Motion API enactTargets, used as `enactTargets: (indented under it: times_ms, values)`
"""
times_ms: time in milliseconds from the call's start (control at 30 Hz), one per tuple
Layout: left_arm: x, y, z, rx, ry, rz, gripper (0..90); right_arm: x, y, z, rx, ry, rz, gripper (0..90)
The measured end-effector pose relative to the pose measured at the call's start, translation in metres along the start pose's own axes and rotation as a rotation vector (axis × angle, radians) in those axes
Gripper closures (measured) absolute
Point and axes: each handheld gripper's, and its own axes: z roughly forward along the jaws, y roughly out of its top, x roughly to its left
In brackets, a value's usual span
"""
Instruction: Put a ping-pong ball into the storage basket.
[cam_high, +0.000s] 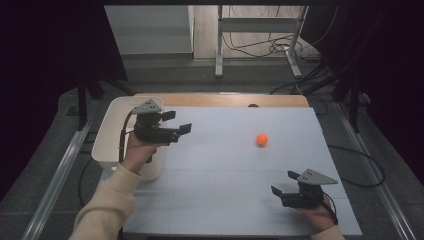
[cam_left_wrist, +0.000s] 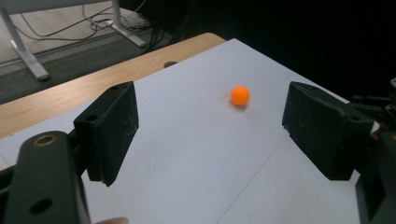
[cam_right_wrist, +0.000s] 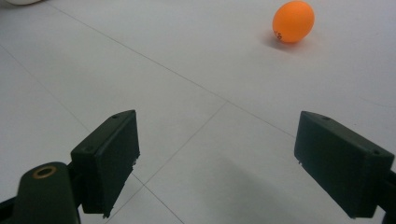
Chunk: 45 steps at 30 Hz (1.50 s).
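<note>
An orange ball (cam_high: 262, 139) lies alone on the white table sheet (cam_high: 225, 165), right of centre. My left gripper (cam_high: 177, 122) hovers at the sheet's left side beside the tub, jaws wide apart with nothing between them, pointing right toward the ball (cam_left_wrist: 240, 95). My right gripper (cam_high: 284, 183) rests low near the front right corner, open and empty, aimed left. Far ahead of its jaws, in the right gripper view, the ball (cam_right_wrist: 293, 21) sits at the upper right.
A white plastic tub (cam_high: 112, 135) stands at the table's left edge, partly under the left hand. A wooden table edge (cam_high: 225, 100) borders the sheet's far side. Metal rails run along both sides, and desk legs with cables stand beyond.
</note>
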Motion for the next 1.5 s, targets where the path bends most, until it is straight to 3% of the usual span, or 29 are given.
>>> enactTargets:
  times_ms: [400,567,733,1000,1500]
  values:
    - [-0.018,-0.001,0.023,0.013,-0.078,0.015,20.0,-0.001,0.002,0.001,-0.008,-0.002,0.005,14.5]
    - [-0.024,-0.002,0.037,0.052,-0.093,0.051,19.9,0.000,0.002,0.003,0.003,-0.002,0.003,14.4]
    - [-0.029,-0.003,0.048,0.053,-0.115,0.052,19.9,-0.002,0.002,0.002,-0.008,0.003,0.010,14.4]
    - [-0.040,-0.008,0.072,0.102,-0.117,0.062,19.5,-0.003,0.004,0.007,-0.002,0.007,0.006,14.5]
    - [-0.046,-0.013,0.105,0.144,-0.141,0.051,19.8,-0.002,0.005,0.006,-0.012,0.005,0.001,14.5]
